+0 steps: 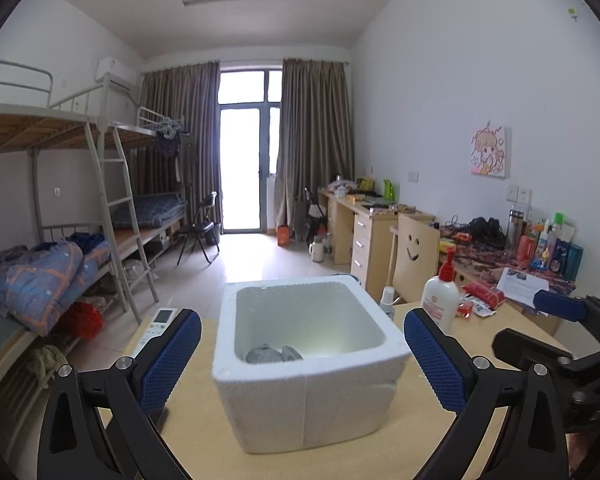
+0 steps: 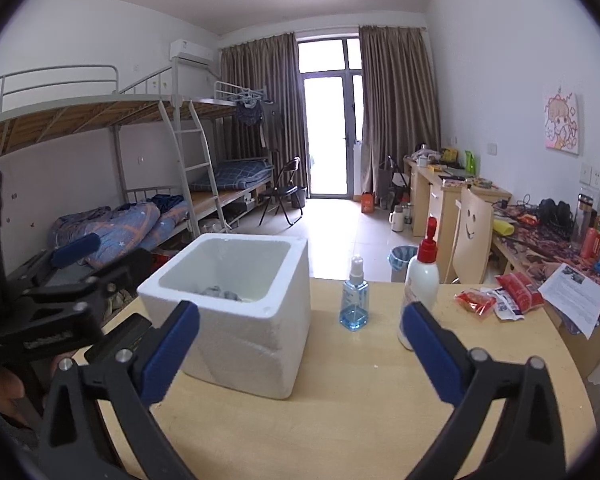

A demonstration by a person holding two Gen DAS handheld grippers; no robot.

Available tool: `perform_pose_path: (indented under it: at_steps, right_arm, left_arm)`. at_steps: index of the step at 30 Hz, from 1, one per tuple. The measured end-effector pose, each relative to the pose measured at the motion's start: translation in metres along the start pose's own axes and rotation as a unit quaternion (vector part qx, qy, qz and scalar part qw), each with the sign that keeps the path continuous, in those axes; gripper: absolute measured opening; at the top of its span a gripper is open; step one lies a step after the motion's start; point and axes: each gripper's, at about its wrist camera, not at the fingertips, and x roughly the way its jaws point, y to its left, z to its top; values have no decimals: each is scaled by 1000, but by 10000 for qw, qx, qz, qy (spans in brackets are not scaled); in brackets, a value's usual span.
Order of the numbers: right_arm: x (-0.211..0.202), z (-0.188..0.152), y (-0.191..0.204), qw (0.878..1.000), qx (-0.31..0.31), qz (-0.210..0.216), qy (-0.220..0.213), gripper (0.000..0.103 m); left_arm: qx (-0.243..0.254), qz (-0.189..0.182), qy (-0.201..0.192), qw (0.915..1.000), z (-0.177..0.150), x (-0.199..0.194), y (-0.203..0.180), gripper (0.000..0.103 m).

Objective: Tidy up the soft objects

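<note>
Both my left gripper (image 1: 302, 346) and my right gripper (image 2: 300, 344) are wide apart and empty, and the gray soft things (image 1: 274, 353), maybe rolled socks, lie squishy and light inside the white foam box (image 1: 260, 408), so I would pinch their middle.

Blown-out window (image 1: 249, 152) backlight, fisheye vignette

Spray bottle (image 2: 354, 298) beside lotion bottle (image 2: 422, 280)
</note>
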Motion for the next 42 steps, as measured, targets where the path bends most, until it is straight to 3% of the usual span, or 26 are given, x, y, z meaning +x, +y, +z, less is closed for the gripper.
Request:
perform_pose_path:
  at_steps: [10, 23, 32, 42]
  right_arm:
    - [-36, -13, 8, 9999, -59, 16, -150, 103]
    - [-78, -38, 23, 9986, -209, 27, -485, 103]
    - [-91, -72, 24, 9963, -215, -147, -817, 103]
    - [-87, -111, 19, 9969, -184, -136, -758, 103]
  left_arm:
    - [50, 195, -248, 9995, -12, -63, -7, 102]
    - [91, 12, -537, 9985, -32, -115, -14, 102]
    - [71, 73, -628, 9980, -67, -126, -20, 102]
    - [-118, 44, -594, 9982, -110, -117, -20, 102]
